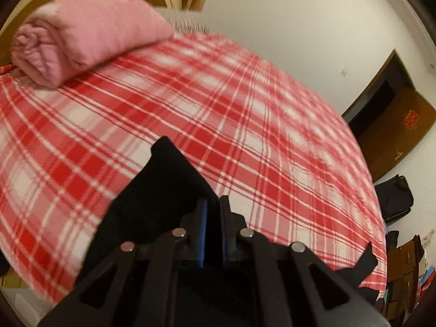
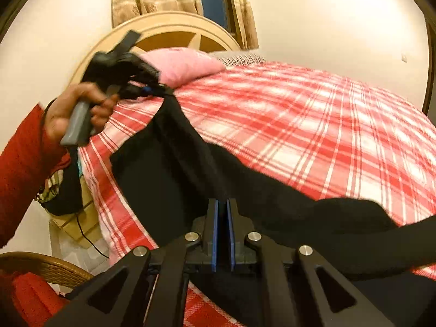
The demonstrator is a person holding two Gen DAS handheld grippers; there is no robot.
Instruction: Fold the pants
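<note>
The bed (image 1: 245, 114) is seen by the left wrist view from close above its near edge, faced toward the pillow (image 1: 87, 41) and white wall. The same bed (image 2: 327, 125) is viewed from lower at its side by the right wrist view, faced toward the headboard (image 2: 174, 31). Bed, pillow (image 2: 182, 64) and pants (image 2: 196, 163) are shared

Red-plaid bed (image 1: 245, 114), pink pillow (image 1: 81, 41) at head — black pants (image 2: 245, 190) draped across
</note>
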